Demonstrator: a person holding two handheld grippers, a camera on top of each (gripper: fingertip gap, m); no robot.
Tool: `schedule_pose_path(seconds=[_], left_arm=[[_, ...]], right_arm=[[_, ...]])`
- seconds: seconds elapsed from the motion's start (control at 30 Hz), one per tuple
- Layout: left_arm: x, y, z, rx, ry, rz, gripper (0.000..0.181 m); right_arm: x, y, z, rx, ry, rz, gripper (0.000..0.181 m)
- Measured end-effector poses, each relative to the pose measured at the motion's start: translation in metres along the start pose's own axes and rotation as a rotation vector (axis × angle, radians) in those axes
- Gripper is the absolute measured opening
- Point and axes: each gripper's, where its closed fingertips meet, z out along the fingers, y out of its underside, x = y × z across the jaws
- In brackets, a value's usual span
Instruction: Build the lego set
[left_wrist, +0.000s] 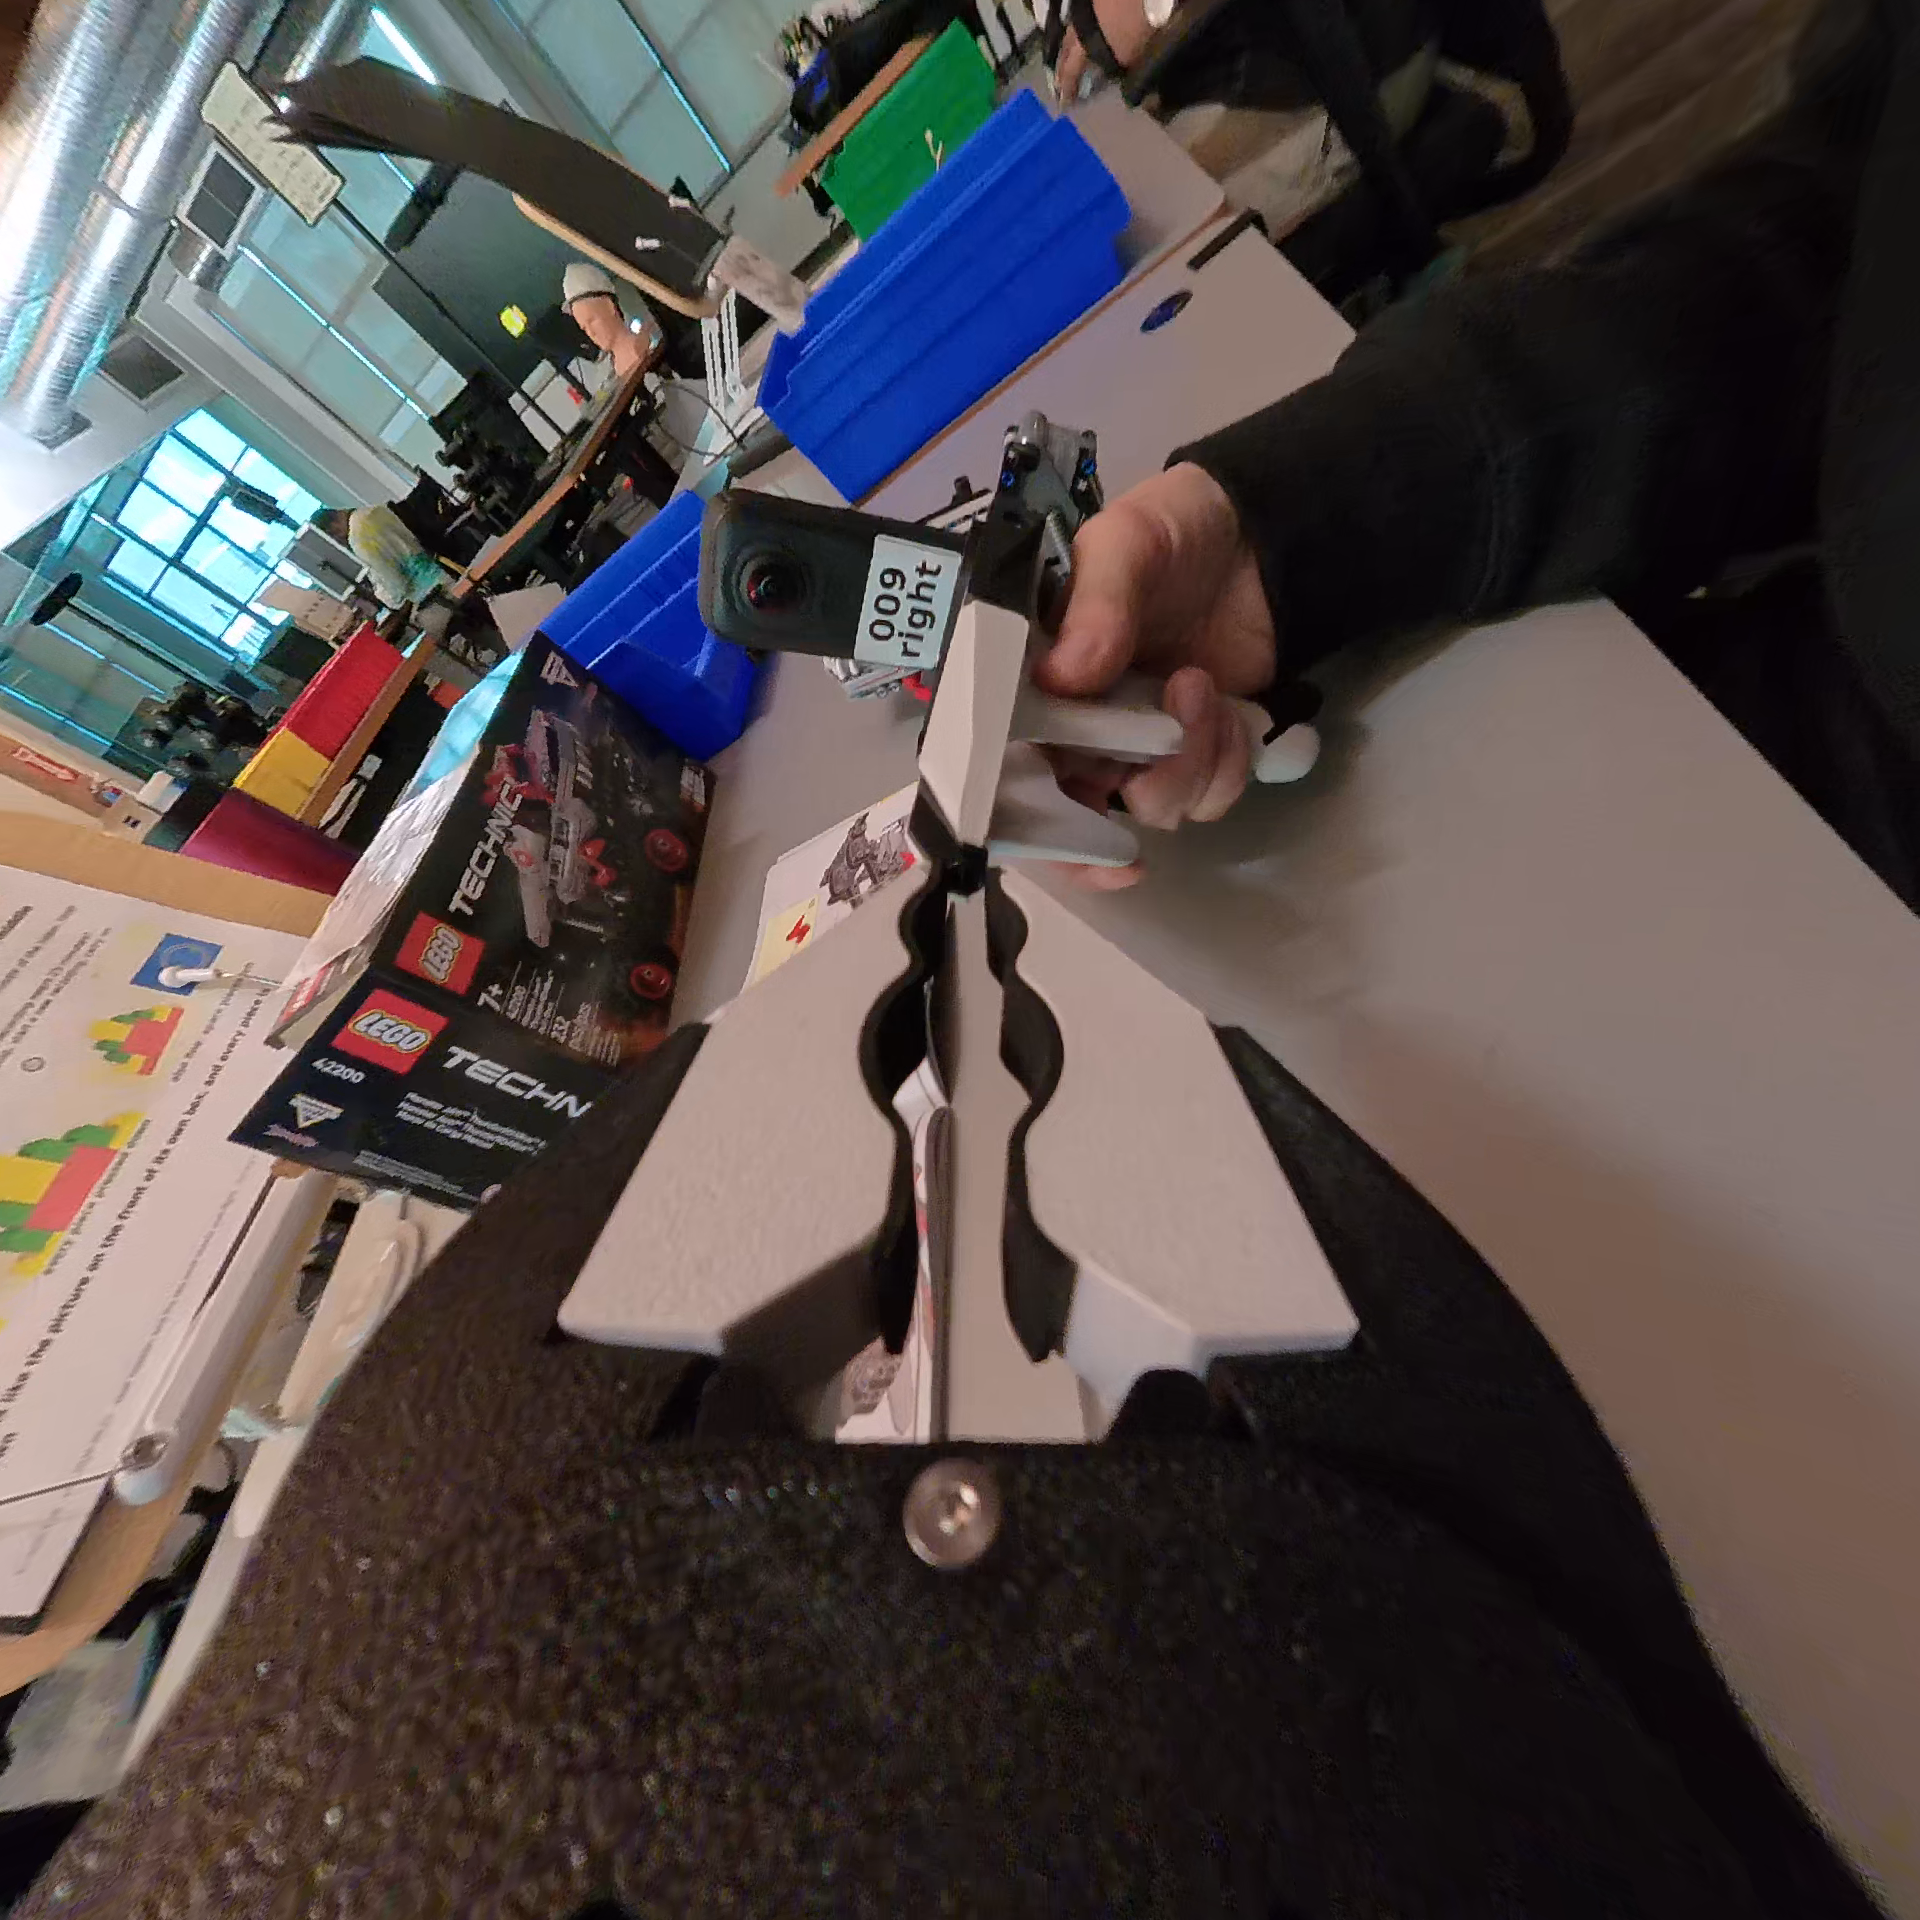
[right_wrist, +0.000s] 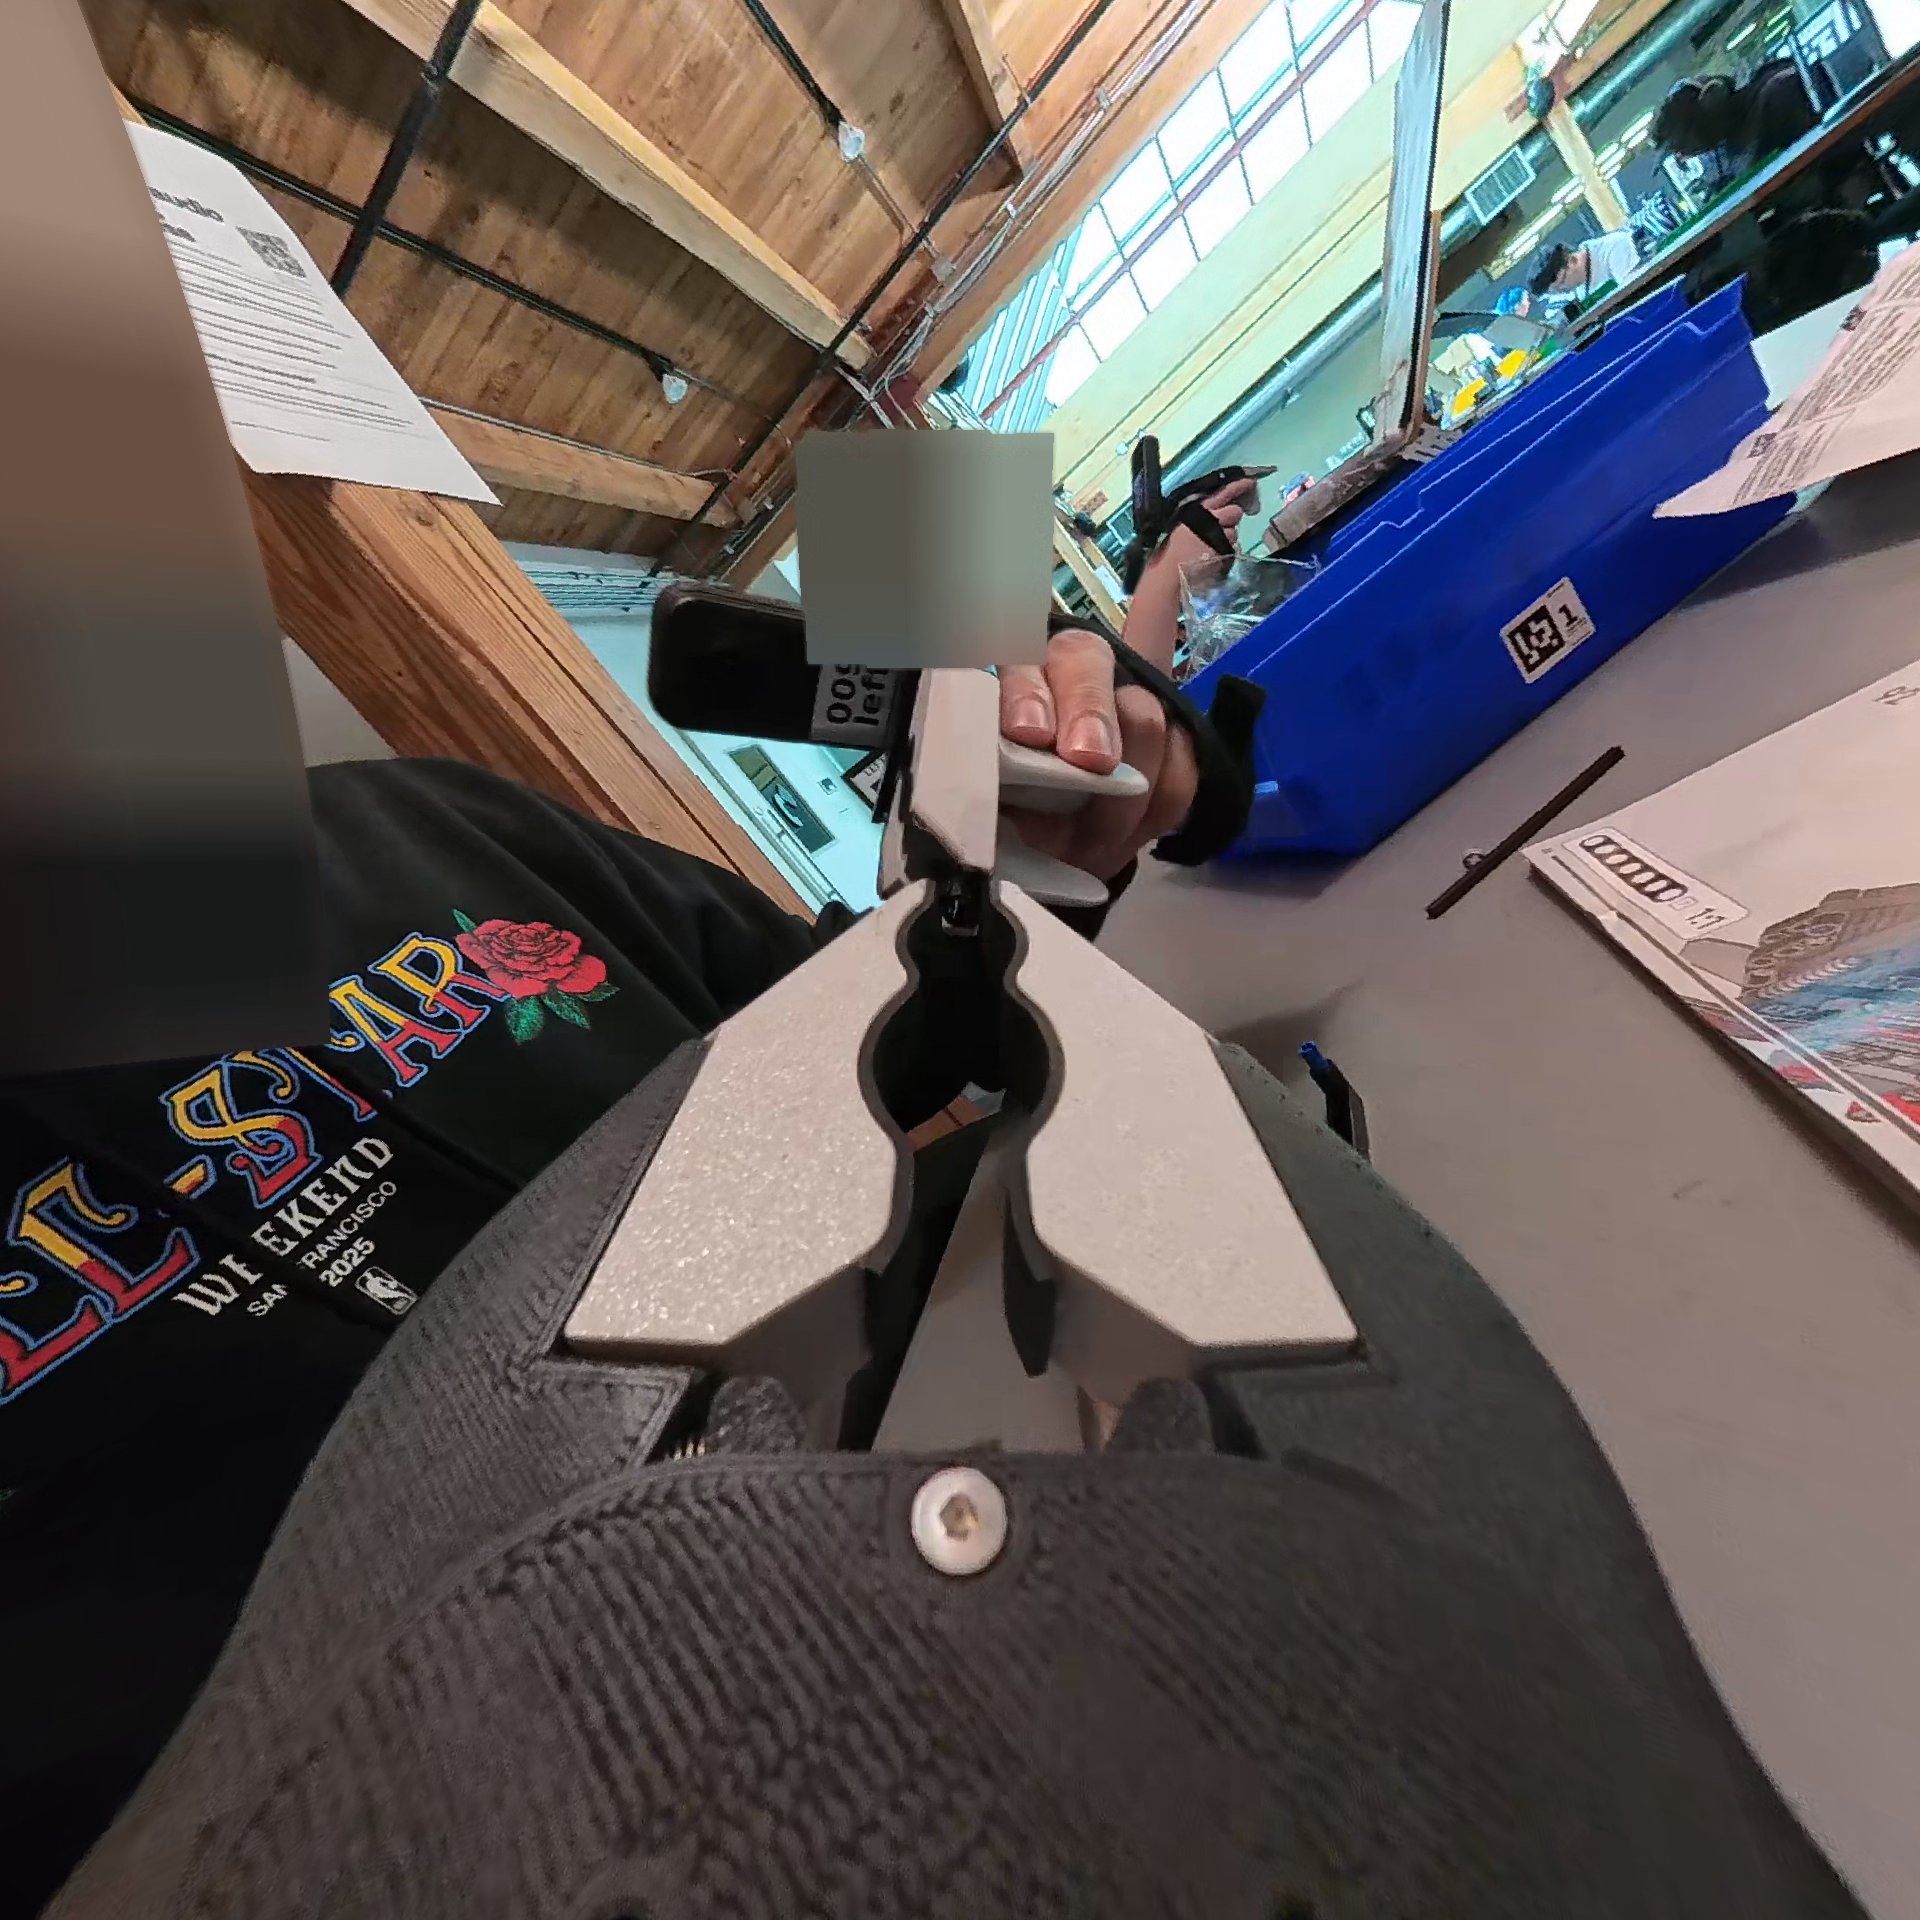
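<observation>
My left gripper (left_wrist: 961, 896) and my right gripper (right_wrist: 961, 906) are held tip to tip above the grey table (left_wrist: 1507, 935). A small black lego piece (left_wrist: 964, 869) sits pinched where the tips meet; it also shows in the right wrist view (right_wrist: 956, 916). Both grippers' jaws are drawn in on it. The right gripper (left_wrist: 954, 831) shows edge-on in the left wrist view, with a hand on its handle. The left gripper (right_wrist: 948, 868) shows likewise in the right wrist view. I cannot tell whether this is one piece or two.
The lego box (left_wrist: 499, 935) leans at left, with the instruction booklet (left_wrist: 831, 894) behind the grippers; the booklet also lies at right (right_wrist: 1766, 956). A thin black axle (right_wrist: 1522, 831) lies on the table. Blue bins (left_wrist: 935, 291) (right_wrist: 1507, 623) stand at the back. The person's torso (right_wrist: 312, 1143) is close by. Only a small space, under 4 cm, lies between the two pairs of fingers.
</observation>
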Motion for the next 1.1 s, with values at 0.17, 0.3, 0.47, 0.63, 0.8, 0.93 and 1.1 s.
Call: schedule_pose_path(seconds=[0.17,0.3,0.47,0.63,0.8,0.93,1.1], left_arm=[[-0.001,0.005,0.0,-0.097,-0.019,0.093,0.004],[0.003,0.009,0.0,-0.169,-0.015,0.175,0.004],[0.008,-0.004,-0.002,-0.051,0.025,0.09,0.005],[0.008,-0.011,-0.001,0.008,0.04,0.036,0.005],[0.009,-0.017,-0.003,0.058,0.056,0.036,0.005],[0.01,-0.018,-0.004,0.069,0.066,0.029,0.005],[0.011,-0.017,-0.004,0.071,0.074,0.025,0.005]], right_arm=[[0.007,0.001,-0.002,-0.007,0.05,-0.01,0.01],[0.01,0.005,-0.002,-0.041,0.08,-0.041,0.006],[-0.002,0.008,0.002,-0.051,-0.002,-0.012,0.006],[-0.009,0.006,0.003,-0.034,-0.053,0.005,0.006],[-0.016,0.005,0.004,-0.024,-0.108,0.039,0.007],[-0.018,0.006,0.004,-0.026,-0.133,0.065,0.007],[-0.018,0.007,0.005,-0.028,-0.138,0.085,0.007]])
